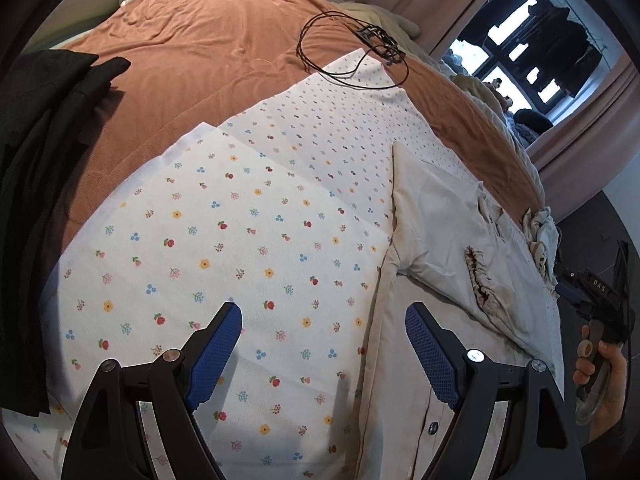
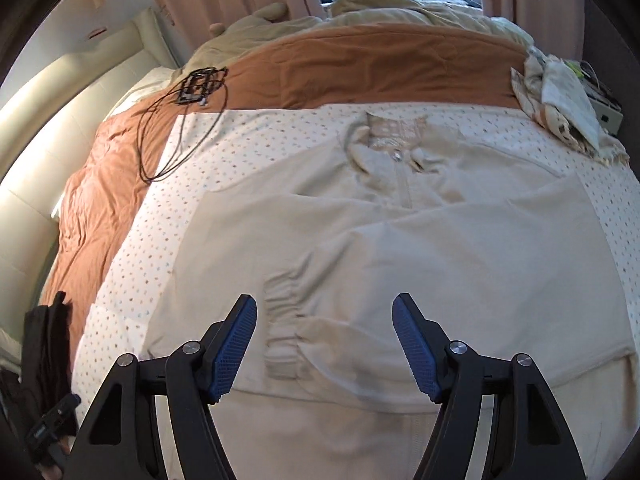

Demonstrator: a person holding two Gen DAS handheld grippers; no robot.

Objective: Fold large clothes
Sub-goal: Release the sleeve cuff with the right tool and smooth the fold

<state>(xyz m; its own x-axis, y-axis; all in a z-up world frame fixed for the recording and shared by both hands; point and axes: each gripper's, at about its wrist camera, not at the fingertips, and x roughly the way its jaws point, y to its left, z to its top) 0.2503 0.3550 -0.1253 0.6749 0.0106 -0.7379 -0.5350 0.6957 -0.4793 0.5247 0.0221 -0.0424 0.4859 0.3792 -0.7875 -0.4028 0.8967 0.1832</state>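
A large cream button-front shirt (image 2: 420, 232) lies flat on a floral-print sheet (image 2: 160, 232), collar at the far side, both sleeves folded in across the body. The gathered cuff (image 2: 280, 320) of one sleeve lies just ahead of my right gripper (image 2: 324, 344), which is open and empty above the shirt's lower part. In the left wrist view the shirt (image 1: 448, 240) lies to the right. My left gripper (image 1: 324, 352) is open and empty over the sheet (image 1: 224, 248) at the shirt's left edge. The right gripper (image 1: 600, 304) and the hand holding it show at the far right.
A rust-brown bedspread (image 1: 192, 52) covers the bed. Dark clothes (image 1: 36, 168) are piled at the left. A black cable and small frame (image 1: 376, 44) lie at the sheet's far corner. Crumpled fabric (image 2: 560, 96) sits at the far right. Pink curtains and a window are behind.
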